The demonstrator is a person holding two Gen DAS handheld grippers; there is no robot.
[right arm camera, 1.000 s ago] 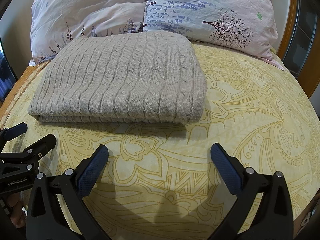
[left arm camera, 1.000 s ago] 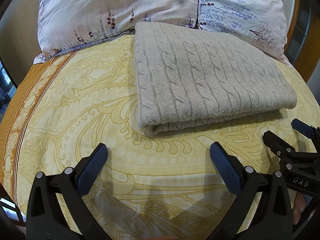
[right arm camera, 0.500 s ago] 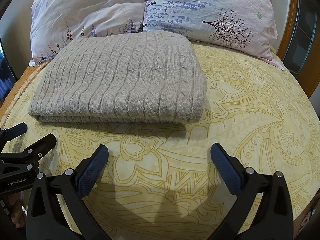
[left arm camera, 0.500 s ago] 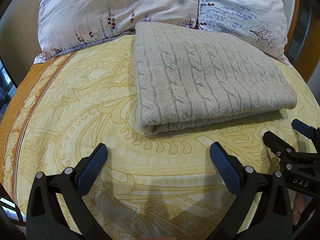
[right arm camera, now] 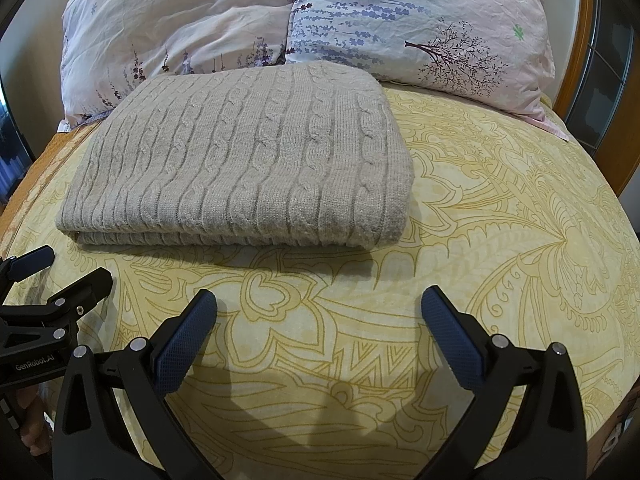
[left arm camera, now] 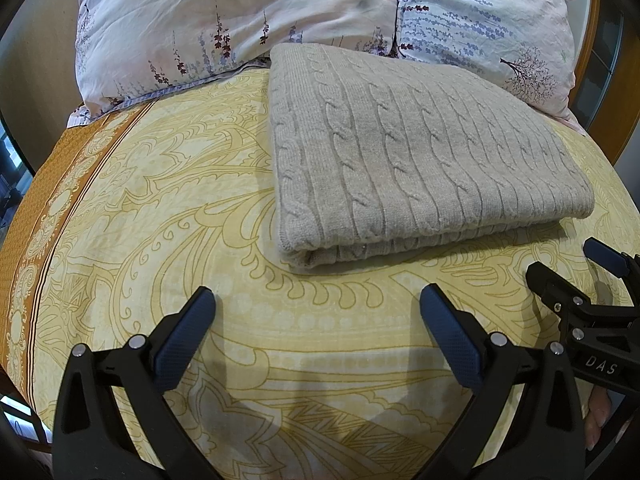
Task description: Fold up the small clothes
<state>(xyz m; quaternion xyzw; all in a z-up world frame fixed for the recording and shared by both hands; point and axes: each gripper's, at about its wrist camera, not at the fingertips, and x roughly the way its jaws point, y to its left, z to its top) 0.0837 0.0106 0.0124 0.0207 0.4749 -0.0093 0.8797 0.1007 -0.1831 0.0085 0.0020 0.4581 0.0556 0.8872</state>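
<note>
Here the grey cable-knit sweater [left arm camera: 420,152] lies folded flat on the yellow patterned bedspread [left arm camera: 180,208], its far edge touching two floral pillows [right arm camera: 312,16] at twelve o'clock. The left gripper [left arm camera: 316,332] hovers near its front edge, jaws spread wide and empty. At its three o'clock, the right gripper [right arm camera: 318,332] gapes equally wide, gripping nothing.

Grey cable-knit sweater [left arm camera: 408,152] [right arm camera: 248,156] is seen folded into a neat, thick rectangle, layers stacked at its near edge. It is laid flat on the yellow patterned bedspread [left arm camera: 160,208] [right arm camera: 500,220], far edge touching the floral pillows [left arm camera: 248,16] [right arm camera: 420,20].
</note>
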